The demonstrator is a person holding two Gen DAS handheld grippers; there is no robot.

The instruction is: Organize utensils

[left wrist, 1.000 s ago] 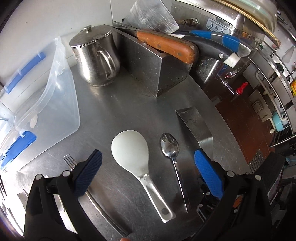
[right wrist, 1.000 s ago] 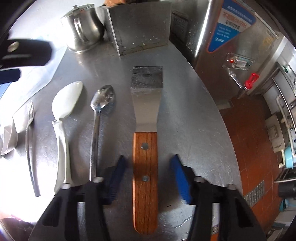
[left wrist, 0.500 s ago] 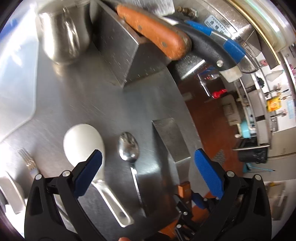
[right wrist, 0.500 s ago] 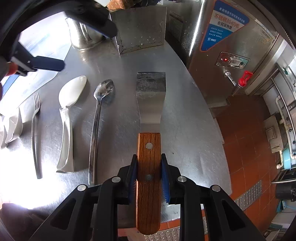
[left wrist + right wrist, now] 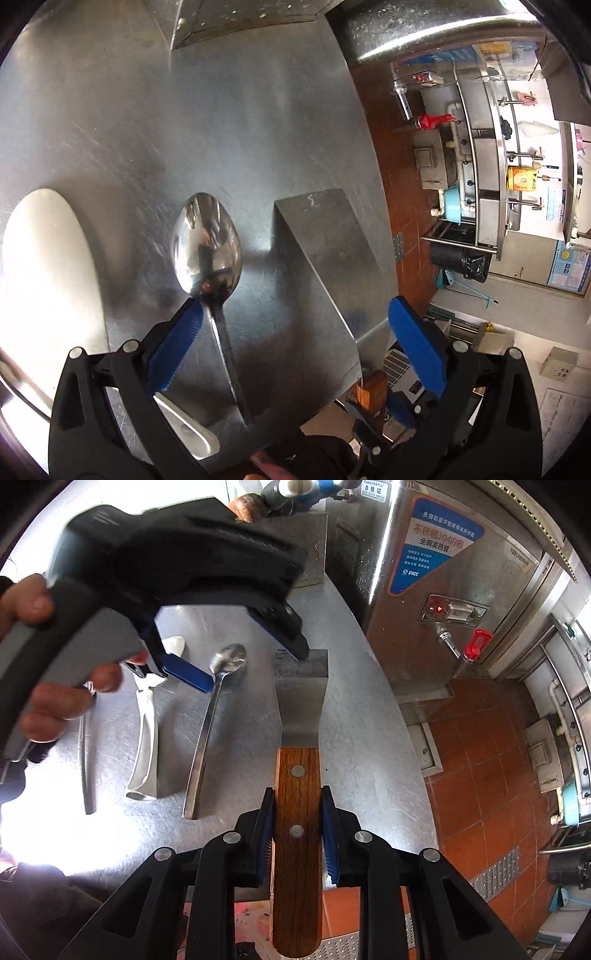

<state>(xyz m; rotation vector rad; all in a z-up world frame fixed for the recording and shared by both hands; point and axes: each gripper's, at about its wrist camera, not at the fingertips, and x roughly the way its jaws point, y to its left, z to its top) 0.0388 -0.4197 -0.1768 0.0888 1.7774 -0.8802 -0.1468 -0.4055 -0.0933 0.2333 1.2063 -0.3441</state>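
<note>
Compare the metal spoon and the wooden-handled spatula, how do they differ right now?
The spoon has a thin all-metal handle; the spatula has a thick wooden handle with two rivets. The spoon ends in a shiny oval bowl; the spatula ends in a flat, square-edged blade. The spoon lies free between the left gripper's open jaws; the spatula is clamped by its handle in the right gripper. Both lie lengthwise, side by side, over the steel counter.

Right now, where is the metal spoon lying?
In the right wrist view, the metal spoon lies on the steel counter, between the white rice paddle on its left and the wooden-handled scraper on its right.
</note>
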